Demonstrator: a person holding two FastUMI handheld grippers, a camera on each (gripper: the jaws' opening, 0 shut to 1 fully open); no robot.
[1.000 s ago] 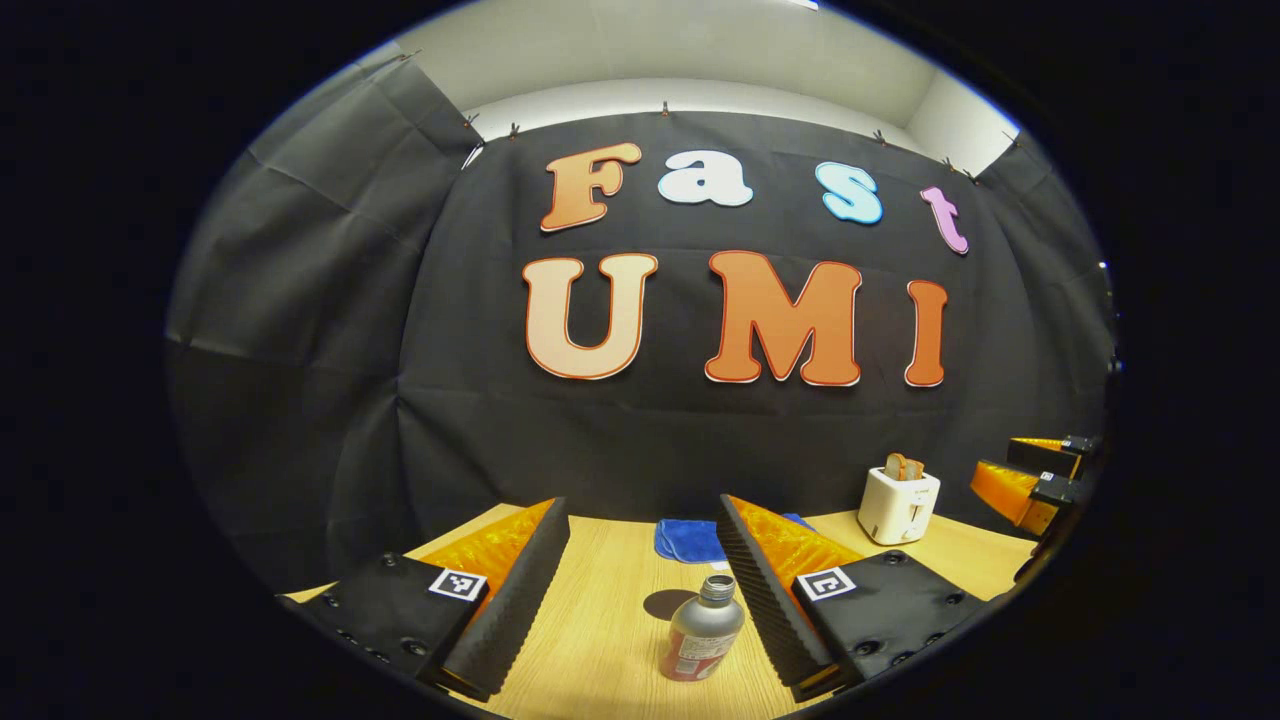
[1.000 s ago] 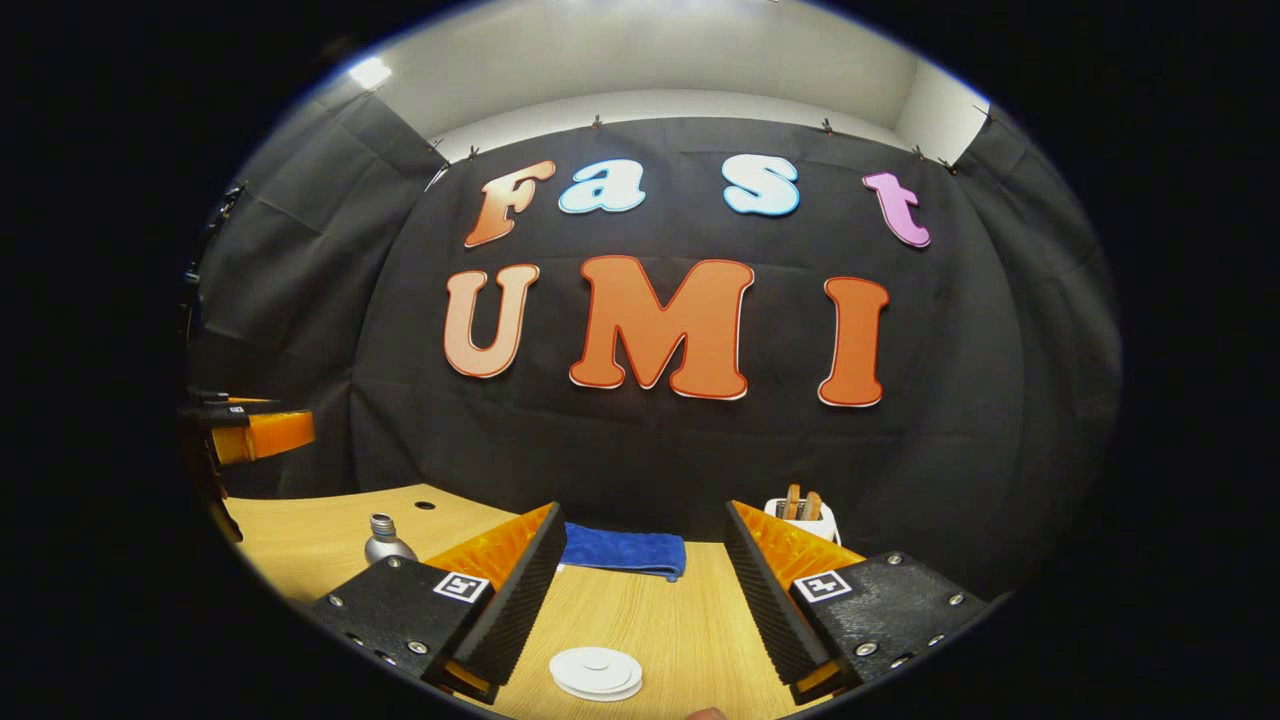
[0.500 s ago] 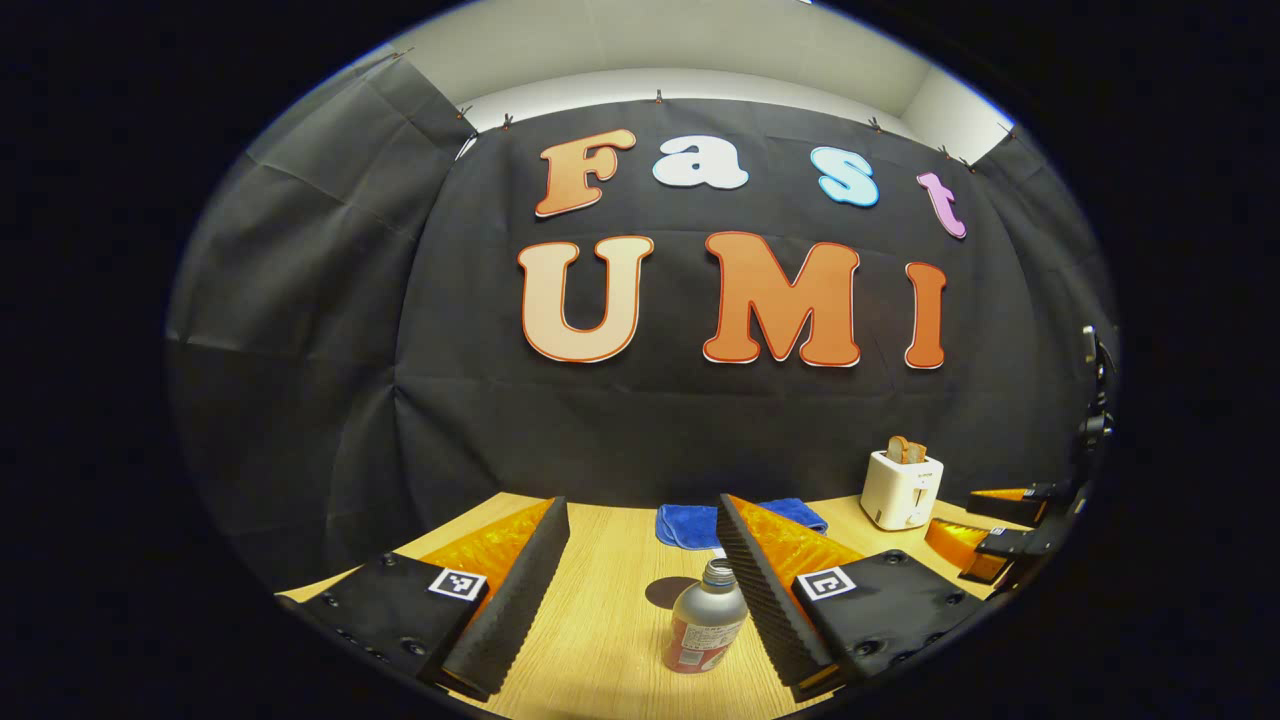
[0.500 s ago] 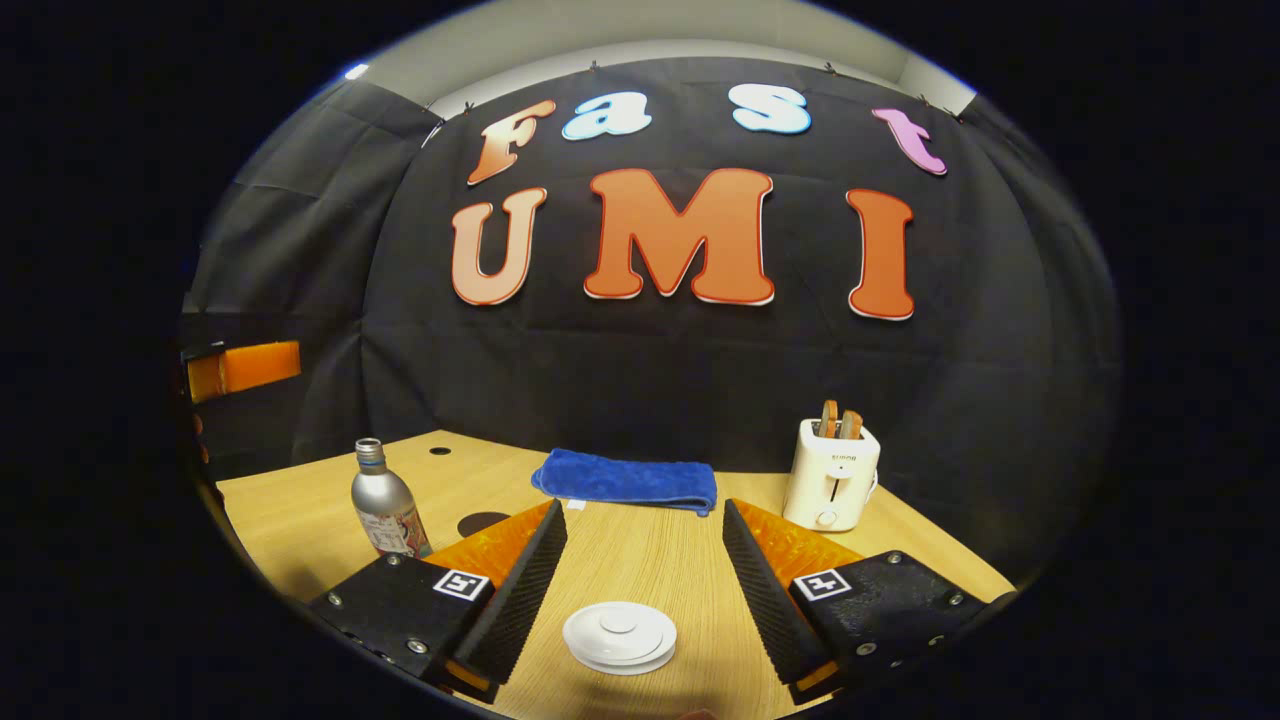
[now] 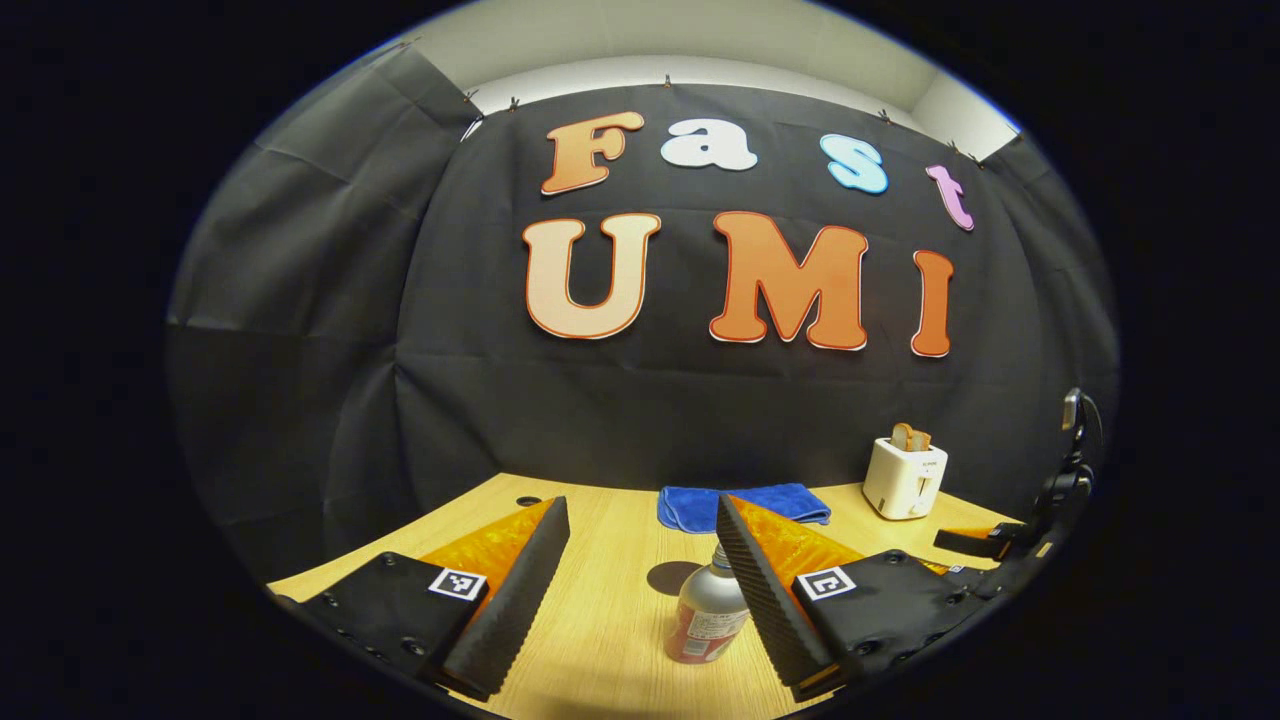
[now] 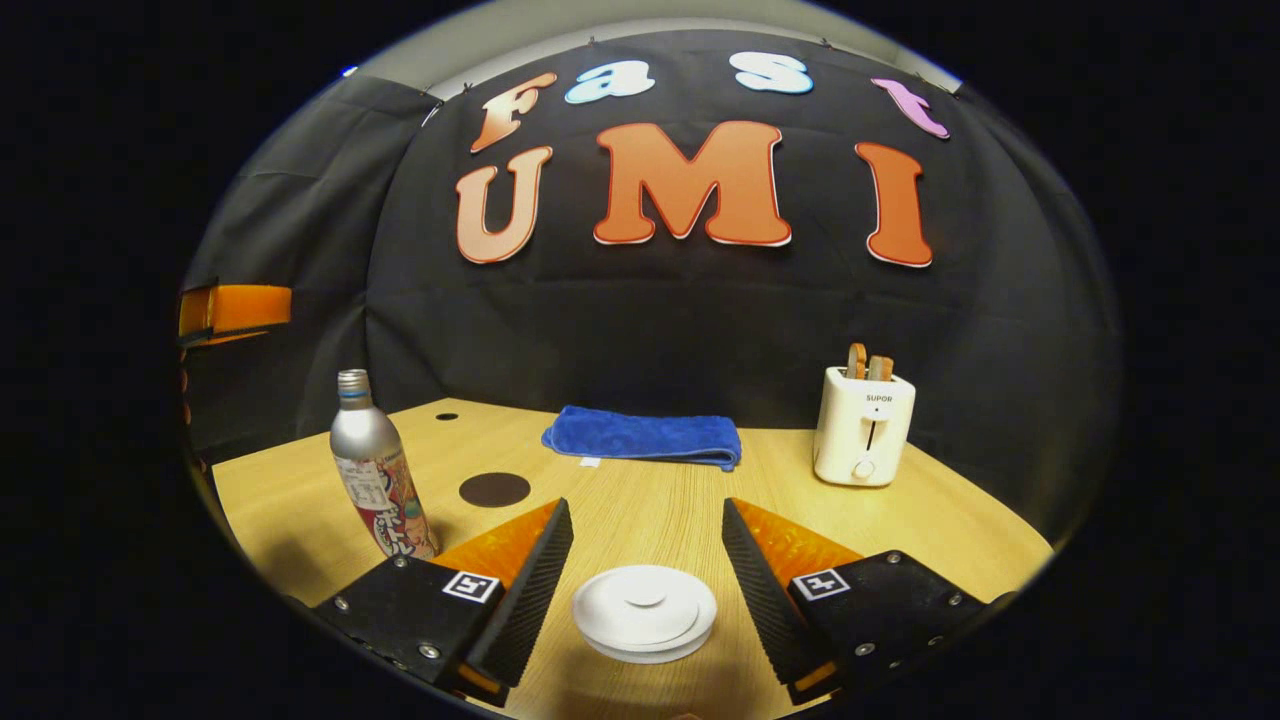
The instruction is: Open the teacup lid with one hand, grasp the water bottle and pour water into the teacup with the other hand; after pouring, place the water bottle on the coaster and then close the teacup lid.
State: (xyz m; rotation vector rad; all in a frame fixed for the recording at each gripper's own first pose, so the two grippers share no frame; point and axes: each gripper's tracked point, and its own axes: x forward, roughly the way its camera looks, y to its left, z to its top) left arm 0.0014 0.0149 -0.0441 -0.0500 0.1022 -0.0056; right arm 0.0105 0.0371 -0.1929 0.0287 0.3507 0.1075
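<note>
Both grippers hang over the wooden table (image 6: pixel 900 520) with their fingers spread wide and nothing between them pressed. In the left gripper view, the left gripper (image 5: pixel 640 590) frames a silver water bottle (image 5: pixel 708 620) that stands upright, uncapped, close against the inner face of the gripper's right-hand finger; whether it touches cannot be told. A dark round coaster (image 5: pixel 672 576) lies just behind the bottle, a folded blue cloth (image 5: pixel 742 505) farther back, and a white toaster (image 5: pixel 905 478) with bread slices in it off to the right. In the right gripper view, the right gripper (image 6: pixel 645 590) is released above the white teacup lid (image 6: pixel 644 612), which sits between the fingers with a gap on each side, its knob facing up. There the water bottle (image 6: pixel 372 480) stands to the left, the coaster (image 6: pixel 494 489) just beside it toward the middle, the blue cloth (image 6: pixel 645 437) at the back near the wall, and the toaster (image 6: pixel 864 428) to the right.
</note>
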